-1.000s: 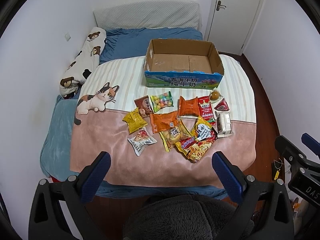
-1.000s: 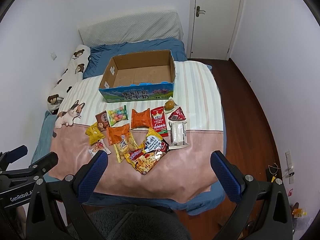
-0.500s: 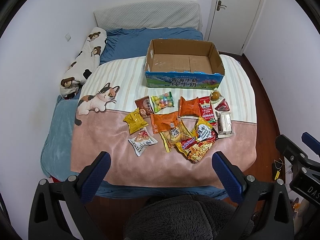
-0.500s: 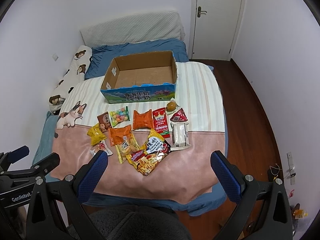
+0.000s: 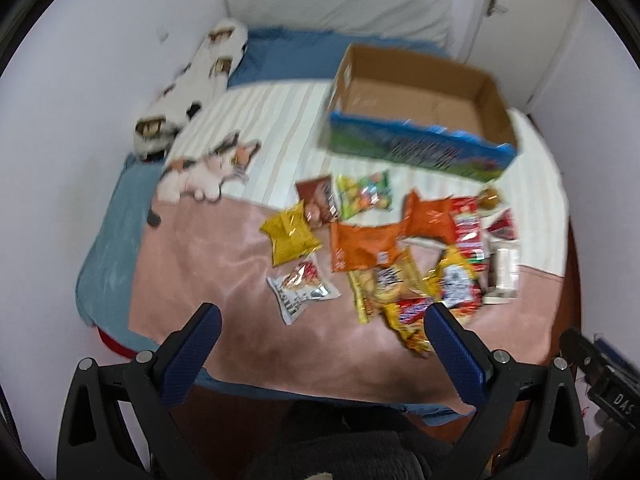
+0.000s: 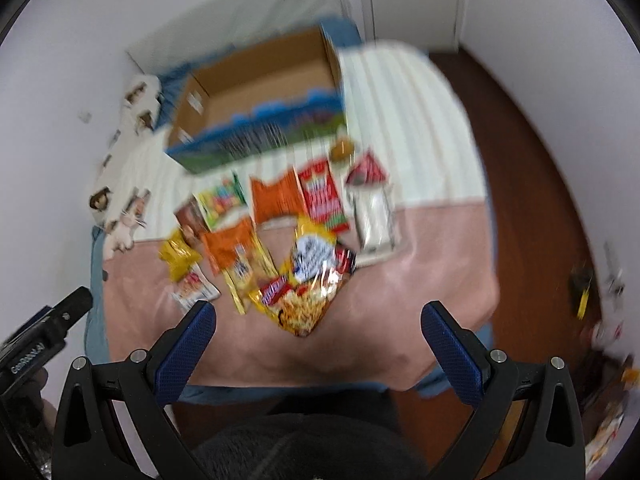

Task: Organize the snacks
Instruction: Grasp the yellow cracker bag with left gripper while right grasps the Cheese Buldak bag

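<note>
"Where are the snacks?"

"They lie in a heap on the bed [image 5: 192, 264], near its foot edge. There is a yellow bag [image 5: 290, 234], an orange bag [image 5: 362, 246], a candy bag [image 5: 366, 196] and a big noodle bag [image 6: 308, 292] closest to the foot edge."

"And where do they go?"

"I think into the cardboard box [image 5: 420, 96]. It stands farther up the bed, toward the pillow end, just past the snacks. It looks bare inside."

"Are the tongs holding anything?"

"No. The left gripper [image 5: 320, 328] has its two blue fingers wide apart, with nothing between them. The right gripper [image 6: 318, 326] is the same, spread wide and holding nothing. Both hang over the foot edge of the bed, not touching any bag."

"So which step is this?"

"It looks like the very start, the reach for a first bag. Both views are blurry."

"What comes next?"

"I would go down to one bag at the edge of the heap, like the noodle bag, pinch it gently, then lift it over the box wall."
</note>
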